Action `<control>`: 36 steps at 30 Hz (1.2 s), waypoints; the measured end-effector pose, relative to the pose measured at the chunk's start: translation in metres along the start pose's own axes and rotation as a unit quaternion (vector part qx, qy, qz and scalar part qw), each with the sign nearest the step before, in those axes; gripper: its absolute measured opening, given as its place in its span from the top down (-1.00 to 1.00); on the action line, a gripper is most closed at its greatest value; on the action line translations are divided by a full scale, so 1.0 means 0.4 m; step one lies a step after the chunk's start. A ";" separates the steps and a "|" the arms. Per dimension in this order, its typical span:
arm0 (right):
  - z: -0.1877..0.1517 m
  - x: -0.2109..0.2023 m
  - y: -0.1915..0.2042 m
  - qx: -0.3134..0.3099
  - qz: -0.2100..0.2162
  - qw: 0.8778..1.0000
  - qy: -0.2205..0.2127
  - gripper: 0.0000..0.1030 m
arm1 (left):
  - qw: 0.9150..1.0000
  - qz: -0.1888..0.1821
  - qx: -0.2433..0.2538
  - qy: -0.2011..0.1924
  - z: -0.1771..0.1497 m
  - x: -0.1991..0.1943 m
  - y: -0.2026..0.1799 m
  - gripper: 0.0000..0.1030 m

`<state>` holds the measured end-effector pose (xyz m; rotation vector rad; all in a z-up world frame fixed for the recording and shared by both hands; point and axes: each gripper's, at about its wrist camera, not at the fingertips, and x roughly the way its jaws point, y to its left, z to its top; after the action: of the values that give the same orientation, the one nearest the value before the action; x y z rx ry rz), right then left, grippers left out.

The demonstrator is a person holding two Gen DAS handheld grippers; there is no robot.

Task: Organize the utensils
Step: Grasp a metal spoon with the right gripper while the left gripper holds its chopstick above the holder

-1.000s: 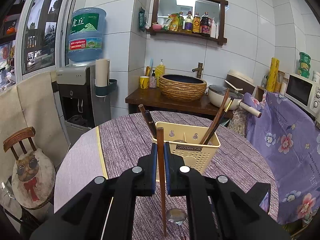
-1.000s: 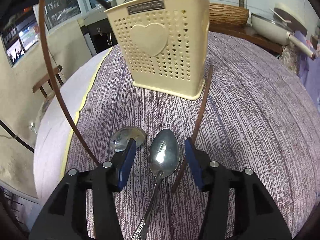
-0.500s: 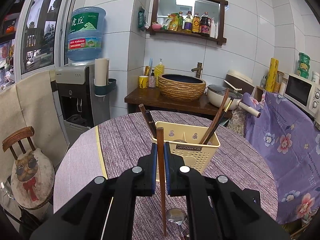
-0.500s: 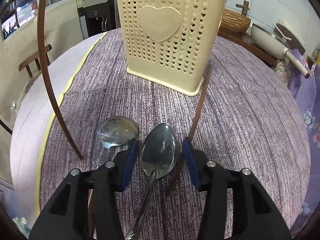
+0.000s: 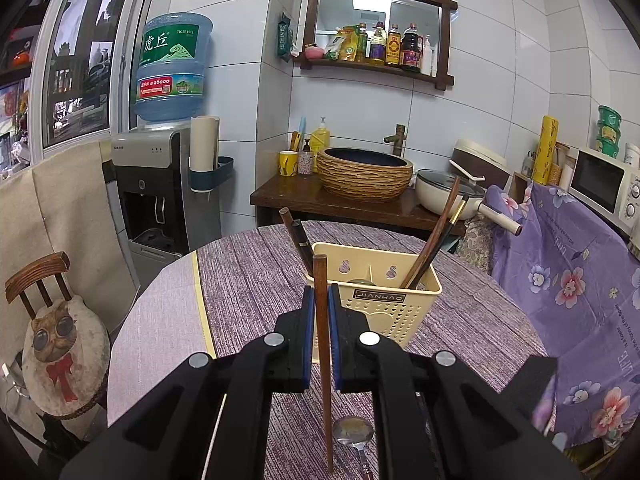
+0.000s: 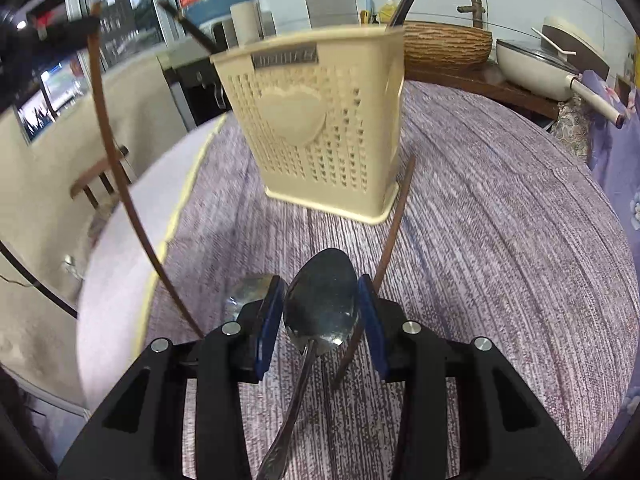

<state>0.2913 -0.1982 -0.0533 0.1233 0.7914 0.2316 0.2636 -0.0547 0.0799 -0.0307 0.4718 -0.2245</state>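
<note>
A cream perforated utensil holder stands on the purple-clothed round table, with dark chopsticks leaning in it. My left gripper is shut on a brown wooden chopstick, held upright in front of the holder. In the right wrist view the holder is ahead. My right gripper is shut on the bowl of a steel spoon, lifted off the cloth. A second spoon and another chopstick lie on the table beside it. The left-held chopstick hangs at the left.
A wooden chair with a cat cushion stands left of the table. A water dispenser and a side counter with a woven basin and a pan are behind. A purple floral cloth covers furniture at right.
My right gripper closed from open around the spoon's bowl and raised it, tilting toward the holder. My left gripper and its chopstick have stayed put.
</note>
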 end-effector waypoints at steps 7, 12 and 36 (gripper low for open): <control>0.053 -0.120 -0.006 -0.007 0.013 0.999 -0.051 0.25 | 1.000 0.001 0.002 -0.001 -0.001 0.001 -0.002 0.85; 0.083 -0.165 0.000 -0.022 0.014 0.997 -0.073 0.25 | 1.000 0.002 0.003 -0.001 -0.002 0.000 -0.003 0.85; 0.183 -0.221 0.030 -0.047 0.027 0.994 -0.095 0.25 | 0.999 -0.025 0.026 -0.024 0.088 -0.054 -0.025 0.85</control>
<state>0.2818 -0.2105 0.0609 0.0760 0.5862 0.3038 0.2587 -0.0605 0.1217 0.0035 0.4169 -0.2846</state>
